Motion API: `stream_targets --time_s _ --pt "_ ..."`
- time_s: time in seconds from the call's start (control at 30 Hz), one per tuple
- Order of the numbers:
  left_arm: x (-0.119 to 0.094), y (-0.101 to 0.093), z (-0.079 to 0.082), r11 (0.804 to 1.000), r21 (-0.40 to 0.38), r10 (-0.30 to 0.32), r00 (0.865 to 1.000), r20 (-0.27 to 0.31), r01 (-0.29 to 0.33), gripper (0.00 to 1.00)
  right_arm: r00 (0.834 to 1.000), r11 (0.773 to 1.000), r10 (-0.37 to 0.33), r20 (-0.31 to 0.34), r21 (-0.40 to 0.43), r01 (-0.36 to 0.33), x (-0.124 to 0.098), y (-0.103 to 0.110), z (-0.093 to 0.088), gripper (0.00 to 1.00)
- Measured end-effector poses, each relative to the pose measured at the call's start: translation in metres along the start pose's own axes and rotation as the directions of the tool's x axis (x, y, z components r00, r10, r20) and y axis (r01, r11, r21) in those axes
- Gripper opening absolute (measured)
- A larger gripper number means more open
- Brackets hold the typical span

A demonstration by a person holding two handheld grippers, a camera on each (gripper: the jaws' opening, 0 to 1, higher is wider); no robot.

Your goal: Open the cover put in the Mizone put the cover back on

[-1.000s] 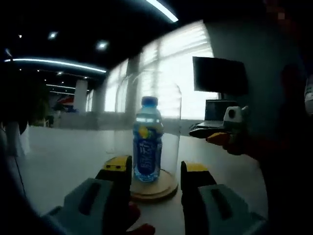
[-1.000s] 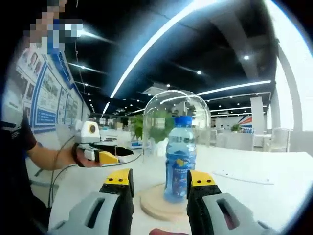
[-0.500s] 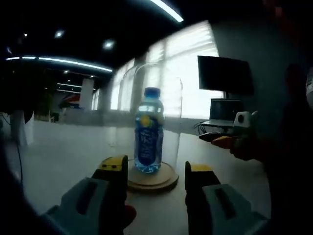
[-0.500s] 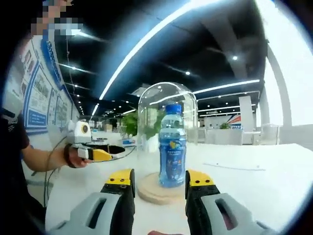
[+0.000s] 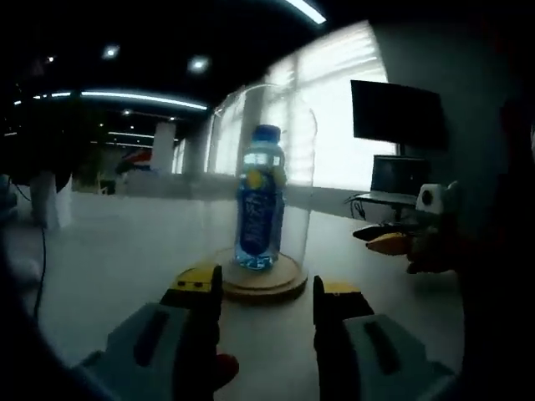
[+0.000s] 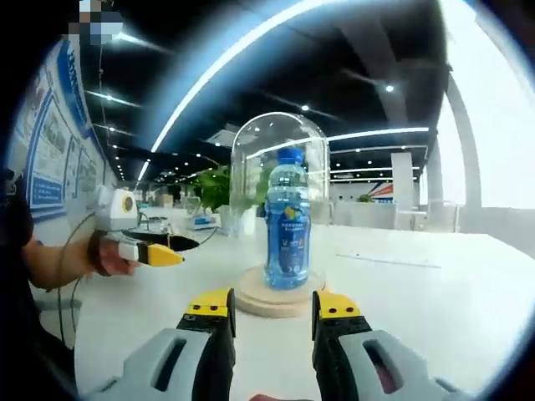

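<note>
Table [image 6: 435, 309] stretches pale and wide under everything we see, reaching back toward bright windows [image 5: 334, 109] at 12 o'clock in the left gripper view. On it stands the glass cover [image 6: 280, 200], a clear dome seated on a round wooden base [image 6: 276, 302]. Inside the dome the blue Mizone [image 6: 287, 219] stands upright on that base.

We hold the right claw [image 6: 272, 313] with its jaws parted and nothing between them; the base sits just beyond the tips at 12 o'clock, not touched. Our left claw [image 5: 266, 292] is likewise spread and empty, the base [image 5: 261, 284] just ahead at 12 o'clock, the cover [image 5: 263, 175] and Mizone [image 5: 260, 200] rising above it.

In the right gripper view, the left claw [image 6: 159, 251] appears at 9 o'clock, well apart from the dome.
</note>
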State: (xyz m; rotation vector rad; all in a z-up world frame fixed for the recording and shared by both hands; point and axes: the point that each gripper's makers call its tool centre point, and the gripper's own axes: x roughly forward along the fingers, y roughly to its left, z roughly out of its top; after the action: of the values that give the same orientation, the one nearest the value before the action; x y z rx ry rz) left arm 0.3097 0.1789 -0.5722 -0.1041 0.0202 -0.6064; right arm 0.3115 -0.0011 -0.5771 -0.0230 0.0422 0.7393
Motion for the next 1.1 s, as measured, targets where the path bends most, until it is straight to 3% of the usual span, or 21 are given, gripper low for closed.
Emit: stream_targets --time_s 0.27,0.43,0.8,1.1 --pt "-0.010 0.005 -0.018 1.000 -0.007 0.015 0.999 -0.034 -0.016 0.34 0.999 1.000 -0.001 -0.037 0.012 0.001 -0.003 0.004 -0.018 0.29" --pt "-0.014 0.005 -0.015 1.000 -0.030 0.008 1.000 -0.014 -0.009 0.34 0.999 1.000 0.004 -0.047 0.012 -0.004 -0.002 0.007 -0.020 0.27" --pt "-0.014 0.007 -0.022 0.998 -0.067 0.007 0.999 -0.036 -0.009 0.32 0.996 0.999 0.027 -0.084 0.035 -0.024 -0.001 0.014 -0.031 0.26" --pt "-0.014 0.005 -0.026 0.999 -0.048 0.015 0.999 -0.053 -0.017 0.32 0.995 0.999 0.025 -0.094 0.023 -0.023 -0.001 0.017 -0.032 0.26"
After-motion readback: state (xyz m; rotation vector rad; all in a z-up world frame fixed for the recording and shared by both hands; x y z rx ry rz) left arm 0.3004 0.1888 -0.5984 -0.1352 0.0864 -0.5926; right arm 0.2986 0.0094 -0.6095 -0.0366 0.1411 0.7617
